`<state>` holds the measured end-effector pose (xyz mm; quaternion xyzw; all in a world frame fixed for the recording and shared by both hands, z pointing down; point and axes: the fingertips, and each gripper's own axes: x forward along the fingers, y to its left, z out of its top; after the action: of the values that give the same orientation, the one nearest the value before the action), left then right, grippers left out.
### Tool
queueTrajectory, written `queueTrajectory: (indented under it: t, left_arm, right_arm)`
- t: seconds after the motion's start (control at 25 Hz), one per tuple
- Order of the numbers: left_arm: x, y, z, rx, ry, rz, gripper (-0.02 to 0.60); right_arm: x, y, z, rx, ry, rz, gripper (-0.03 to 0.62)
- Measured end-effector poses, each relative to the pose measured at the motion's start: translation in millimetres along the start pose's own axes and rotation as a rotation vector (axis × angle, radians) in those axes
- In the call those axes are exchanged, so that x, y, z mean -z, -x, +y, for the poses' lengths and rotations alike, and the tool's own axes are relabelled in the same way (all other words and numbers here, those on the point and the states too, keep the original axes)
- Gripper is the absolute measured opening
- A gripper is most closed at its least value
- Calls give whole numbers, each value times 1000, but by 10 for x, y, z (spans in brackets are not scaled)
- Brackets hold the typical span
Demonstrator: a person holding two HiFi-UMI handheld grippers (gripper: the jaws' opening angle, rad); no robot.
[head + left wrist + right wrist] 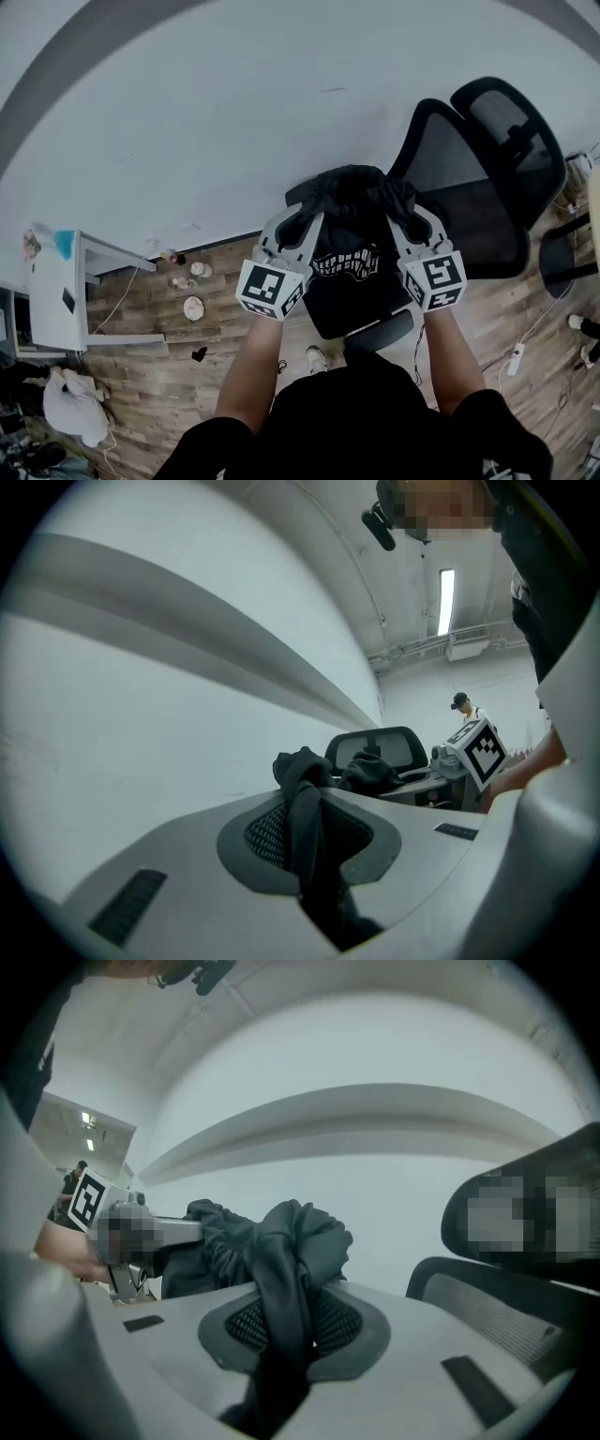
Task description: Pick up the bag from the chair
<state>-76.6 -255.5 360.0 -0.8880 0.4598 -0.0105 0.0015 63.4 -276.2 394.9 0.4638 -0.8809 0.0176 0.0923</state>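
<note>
A black cloth bag (349, 239) with white print hangs in the air between my two grippers, above the seat of a black mesh office chair (478, 202). My left gripper (292, 223) is shut on the bag's left top edge, where dark fabric (305, 827) is pinched between its pads. My right gripper (405, 217) is shut on the right top edge, with bunched fabric (281, 1279) squeezed between its jaws. The bag's lower part covers much of the seat (361, 314) from the head view.
A white wall fills the upper half of the head view. A white table (66, 286) stands at the left, with small items (192, 305) on the wooden floor beside it. A white bundle (70, 403) lies lower left. Cables and a power strip (516, 356) lie at the right.
</note>
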Motion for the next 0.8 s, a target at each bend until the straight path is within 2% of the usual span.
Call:
queueTrajectory:
  t: [0.4,0.8]
  left_arm:
    - [-1152,226,-49,-16,-115,-140,61]
    - [-1760,429,-114,-59,-143,-232,61]
  right_arm:
    - [-1115,421,67,36,42,-162,89]
    - [-1686,665,137,42,40,-273,89]
